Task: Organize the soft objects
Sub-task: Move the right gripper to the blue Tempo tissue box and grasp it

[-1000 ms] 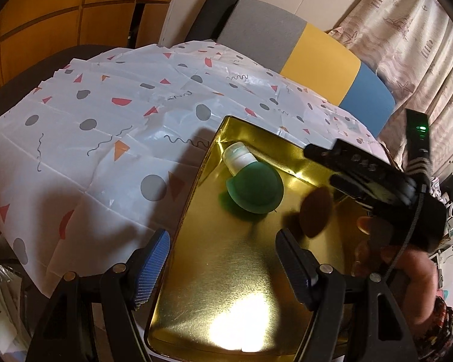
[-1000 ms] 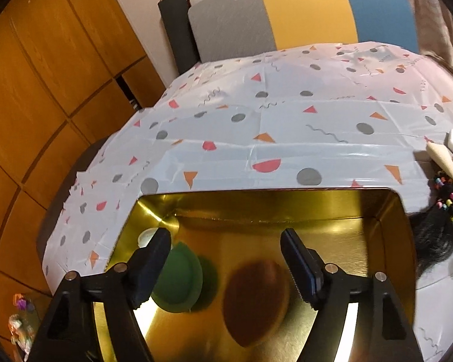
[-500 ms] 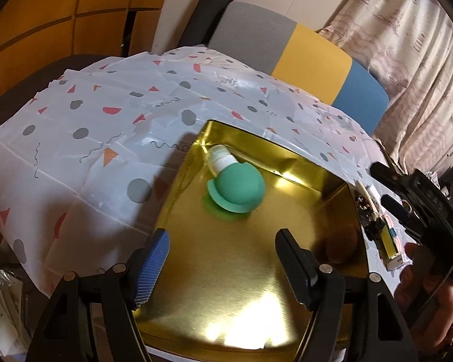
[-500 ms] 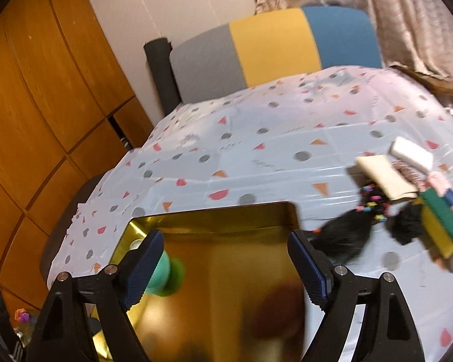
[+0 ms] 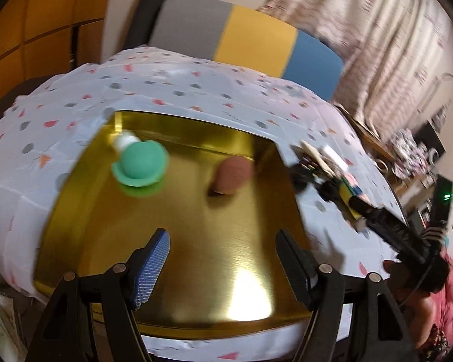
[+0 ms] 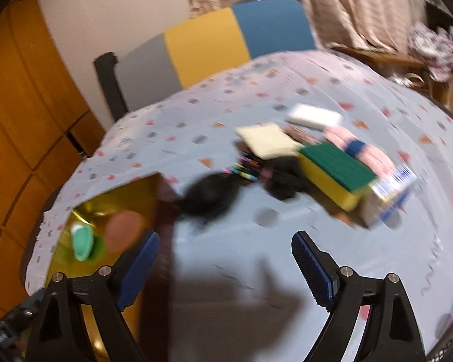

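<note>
A gold tray (image 5: 196,259) lies on the patterned tablecloth and holds a green soft object with a white cap (image 5: 140,163) and a brown egg-shaped sponge (image 5: 232,173). My left gripper (image 5: 223,259) hovers open over the tray's near part, nothing between its fingers. My right gripper (image 6: 226,267) is over bare cloth right of the tray (image 6: 130,199), its jaws still opening and empty. Beyond it lies a pile of soft things: a yellow-green sponge (image 6: 336,175), a cream pad (image 6: 267,143), a white block (image 6: 315,116), pink rolled cloth (image 6: 359,147) and black hair ties (image 6: 211,196).
A chair back in grey, yellow and blue (image 5: 244,42) stands behind the table. Wooden cabinet panels (image 6: 18,114) fill the left, curtains (image 5: 377,39) the right. The right hand and its gripper body (image 5: 407,241) show at the right edge of the left wrist view.
The right gripper has swung rightward off the tray toward the pile, leaving the brown sponge lying in the tray, and its jaws have widened. The left gripper has drawn back and shifted its view rightward.
</note>
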A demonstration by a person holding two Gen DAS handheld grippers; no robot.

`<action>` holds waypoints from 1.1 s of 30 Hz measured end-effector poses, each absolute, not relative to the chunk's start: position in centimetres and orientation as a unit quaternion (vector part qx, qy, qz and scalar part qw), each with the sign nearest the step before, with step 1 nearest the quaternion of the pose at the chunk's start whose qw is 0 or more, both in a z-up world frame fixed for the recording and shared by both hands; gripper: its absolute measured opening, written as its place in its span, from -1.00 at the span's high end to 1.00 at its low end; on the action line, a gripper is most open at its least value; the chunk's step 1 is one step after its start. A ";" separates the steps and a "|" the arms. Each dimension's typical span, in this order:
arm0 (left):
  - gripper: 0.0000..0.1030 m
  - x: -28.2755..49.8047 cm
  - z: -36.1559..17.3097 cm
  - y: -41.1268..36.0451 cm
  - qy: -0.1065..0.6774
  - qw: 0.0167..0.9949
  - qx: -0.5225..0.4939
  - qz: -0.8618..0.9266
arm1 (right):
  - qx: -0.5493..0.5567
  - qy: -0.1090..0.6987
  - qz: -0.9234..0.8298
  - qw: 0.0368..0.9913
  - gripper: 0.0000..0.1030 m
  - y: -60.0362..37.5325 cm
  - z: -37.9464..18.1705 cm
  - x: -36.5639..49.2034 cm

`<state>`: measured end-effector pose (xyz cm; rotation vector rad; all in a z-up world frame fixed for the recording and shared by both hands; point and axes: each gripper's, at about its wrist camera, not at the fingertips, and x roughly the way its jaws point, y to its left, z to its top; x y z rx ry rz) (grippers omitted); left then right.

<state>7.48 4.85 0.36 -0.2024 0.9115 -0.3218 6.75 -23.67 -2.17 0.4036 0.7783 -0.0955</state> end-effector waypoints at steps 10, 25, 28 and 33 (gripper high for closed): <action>-0.42 6.5 0.8 -2.3 0.435 0.873 -0.064 -0.209 | 0.242 0.390 -0.128 0.879 -0.75 -34.0 -5.7 3.7; -0.42 4.3 1.2 -9.6 0.438 0.862 -0.022 -0.253 | 0.288 0.407 -0.181 0.848 -0.80 -41.9 -7.4 8.0; -0.42 4.1 1.3 -9.7 0.436 0.864 -0.020 -0.253 | 0.288 0.411 -0.192 0.843 -0.84 -42.4 -7.6 6.9; -0.42 4.3 1.0 -9.6 0.440 0.862 -0.026 -0.252 | 0.296 0.410 -0.257 0.824 -0.85 -44.3 -6.6 3.5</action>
